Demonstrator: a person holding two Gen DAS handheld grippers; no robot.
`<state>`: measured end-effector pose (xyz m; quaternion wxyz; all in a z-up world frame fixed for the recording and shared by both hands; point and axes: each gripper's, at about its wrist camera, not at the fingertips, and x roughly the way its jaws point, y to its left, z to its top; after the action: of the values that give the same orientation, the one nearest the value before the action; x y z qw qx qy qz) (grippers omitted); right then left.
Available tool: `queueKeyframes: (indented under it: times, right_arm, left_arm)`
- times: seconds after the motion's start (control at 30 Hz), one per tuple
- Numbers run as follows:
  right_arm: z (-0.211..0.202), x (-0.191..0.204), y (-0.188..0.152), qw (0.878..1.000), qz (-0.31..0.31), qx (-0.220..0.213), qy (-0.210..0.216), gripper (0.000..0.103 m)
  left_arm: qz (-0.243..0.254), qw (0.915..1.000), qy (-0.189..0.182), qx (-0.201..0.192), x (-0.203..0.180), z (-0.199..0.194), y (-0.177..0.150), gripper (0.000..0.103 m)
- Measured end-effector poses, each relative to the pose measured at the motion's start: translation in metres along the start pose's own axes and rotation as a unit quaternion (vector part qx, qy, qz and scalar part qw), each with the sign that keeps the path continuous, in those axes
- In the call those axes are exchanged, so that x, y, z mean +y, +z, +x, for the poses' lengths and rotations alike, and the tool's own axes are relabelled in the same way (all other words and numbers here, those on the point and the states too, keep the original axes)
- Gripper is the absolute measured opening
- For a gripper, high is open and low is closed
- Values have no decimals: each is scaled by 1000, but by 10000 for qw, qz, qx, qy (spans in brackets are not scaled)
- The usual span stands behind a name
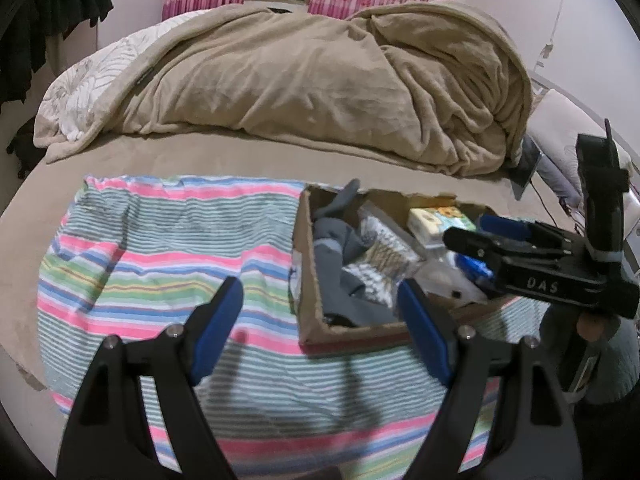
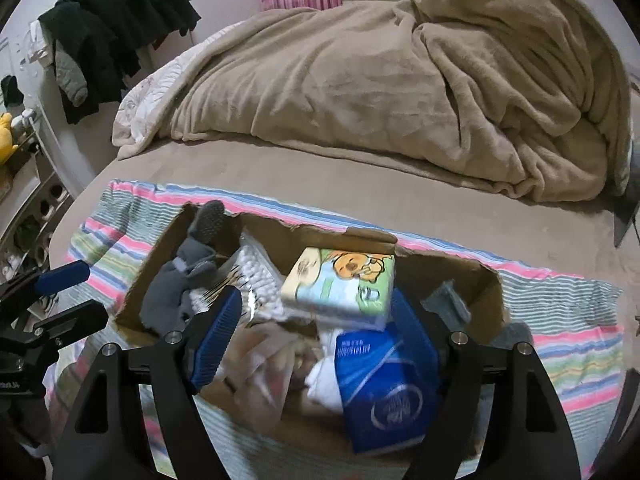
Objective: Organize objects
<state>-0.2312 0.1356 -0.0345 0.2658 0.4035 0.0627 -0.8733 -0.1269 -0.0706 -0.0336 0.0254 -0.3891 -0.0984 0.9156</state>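
A cardboard box [image 1: 306, 264] [image 2: 138, 280] sits on a striped cloth [image 1: 168, 248] [image 2: 568, 344] on the bed. It holds grey socks [image 1: 340, 256] [image 2: 176, 284], a cotton swab pack [image 2: 256, 276], a cartoon tissue pack [image 2: 344, 284] [image 1: 436, 218] and a blue tissue pack [image 2: 384, 384]. My left gripper [image 1: 320, 328] is open and empty over the cloth, at the box's near left corner. My right gripper [image 2: 316, 332] is open above the box, its fingers either side of the cartoon pack, not closed on it. It also shows in the left wrist view [image 1: 472, 234].
A rumpled beige blanket [image 1: 320, 80] [image 2: 400, 80] covers the far bed. Dark clothes [image 2: 116, 28] hang at the left wall. A yellow plush toy [image 2: 6, 132] sits on a shelf at far left. A pillow [image 1: 560, 132] lies at right.
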Motion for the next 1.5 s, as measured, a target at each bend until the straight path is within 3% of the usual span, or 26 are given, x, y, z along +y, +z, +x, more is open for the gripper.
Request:
queueKeyframes:
  times: [0.47,1.5]
  right_arm:
    - [-56,13,-37,9999,63,-81,31,80]
    - [-135,38,-109,9996,128,-240,55,80]
  left_arm:
    - [131,9999,-109,-23,-24,-36,-23,81]
    - [41,9999,95,56,-54,-96,-85,81]
